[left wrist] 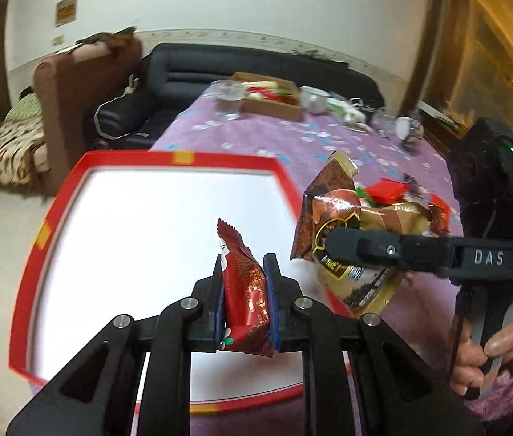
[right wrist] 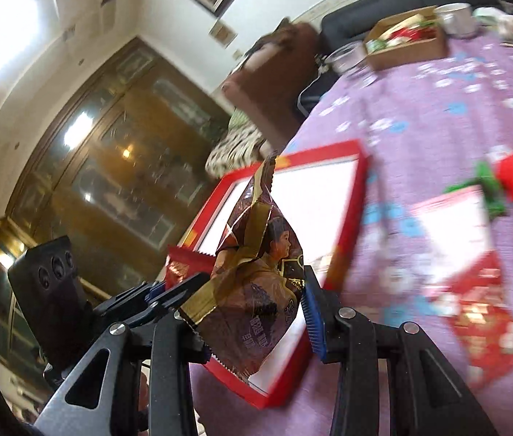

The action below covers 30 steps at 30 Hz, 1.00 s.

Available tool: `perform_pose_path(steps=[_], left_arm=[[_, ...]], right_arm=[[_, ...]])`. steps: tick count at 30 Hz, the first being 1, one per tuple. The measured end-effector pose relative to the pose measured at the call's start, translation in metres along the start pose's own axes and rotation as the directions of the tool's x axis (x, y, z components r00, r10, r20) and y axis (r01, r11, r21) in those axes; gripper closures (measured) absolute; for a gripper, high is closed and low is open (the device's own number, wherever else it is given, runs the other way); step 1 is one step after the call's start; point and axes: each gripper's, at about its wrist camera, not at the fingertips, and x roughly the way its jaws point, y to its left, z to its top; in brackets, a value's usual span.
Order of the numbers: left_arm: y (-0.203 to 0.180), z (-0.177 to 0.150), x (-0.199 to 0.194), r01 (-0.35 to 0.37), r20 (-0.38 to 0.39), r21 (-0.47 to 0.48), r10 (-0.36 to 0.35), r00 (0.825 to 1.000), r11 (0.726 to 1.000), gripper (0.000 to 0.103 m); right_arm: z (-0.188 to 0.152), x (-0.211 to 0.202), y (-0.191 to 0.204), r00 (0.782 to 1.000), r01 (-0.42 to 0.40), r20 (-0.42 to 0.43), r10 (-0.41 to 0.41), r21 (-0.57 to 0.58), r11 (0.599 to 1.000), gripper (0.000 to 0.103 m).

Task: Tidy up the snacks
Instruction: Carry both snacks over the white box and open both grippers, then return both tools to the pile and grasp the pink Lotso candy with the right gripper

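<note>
2 snack packets hang over a red-rimmed box (left wrist: 154, 161) on a purple flowered tablecloth (left wrist: 256, 134), each one carried by a handheld gripper. The left gripper (left wrist: 245, 283) pinches a small red packet (left wrist: 245, 290) upright between its blue pads, its jaws pressed close on the wrapper; the box's white floor lies directly ahead of and below its fingertips. The right gripper (right wrist: 256, 301), seen from the left wrist just to that gripper's right, clamps a larger brown-and-gold packet (right wrist: 256, 265) across its crumpled middle, with the box's near right rim beneath and ahead of it.

The step in hand appears to be dropping both packets into the box. Doing it well likely means bringing each gripper fully inside the rim before letting go, the right one especially, since its packet hangs at the box's edge and could catch the red wall. Lowering close to the floor before parting the jaws should keep the light wrappers from flipping or sliding out. Setting the 2 side by side, not stacked, would leave room for the loose red packets (right wrist: 489, 312) lying to the right of the right gripper.
</note>
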Motion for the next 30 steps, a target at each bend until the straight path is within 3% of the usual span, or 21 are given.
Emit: perform_pose_path(steps=[11, 17, 18, 20, 22, 27, 30], left_arm=[[0.033, -0.010, 0.005, -0.073, -0.019, -0.060, 0.072, 0.997, 0.996, 0.087], [0.043, -0.014, 0.006, -0.138, -0.036, -0.072, 0.135, 0.990, 0.988, 0.087], [0.043, -0.013, 0.007, -0.163, -0.041, -0.064, 0.161, 0.986, 0.984, 0.086], [0.042, -0.012, 0.007, -0.212, -0.037, -0.046, 0.210, 0.977, 0.976, 0.075], [0.042, -0.012, 0.004, -0.265, -0.025, -0.041, 0.265, 0.964, 0.963, 0.038], [0.036, -0.010, -0.009, -0.298, 0.032, -0.018, 0.299, 0.954, 0.954, 0.034], [0.026, -0.009, -0.011, -0.263, 0.040, -0.006, 0.263, 0.964, 0.965, 0.033]], right_arm=[[0.002, 0.062, 0.021, 0.994, 0.004, -0.113, -0.009, -0.046, 0.999, 0.061], [0.004, 0.068, 0.029, 0.992, 0.047, -0.116, -0.056, -0.086, 0.995, 0.061], [0.007, 0.067, 0.027, 0.991, 0.065, -0.107, -0.075, -0.099, 0.993, 0.053], [0.011, 0.057, 0.025, 0.992, 0.101, -0.064, -0.108, -0.100, 0.990, 0.040], [0.017, 0.042, 0.019, 0.993, 0.114, -0.023, -0.116, -0.084, 0.990, 0.035], [0.026, -0.017, -0.009, 0.981, 0.169, 0.108, -0.164, -0.035, 0.985, 0.033], [0.025, -0.056, -0.030, 0.965, 0.207, 0.166, -0.204, 0.002, 0.978, 0.030]])
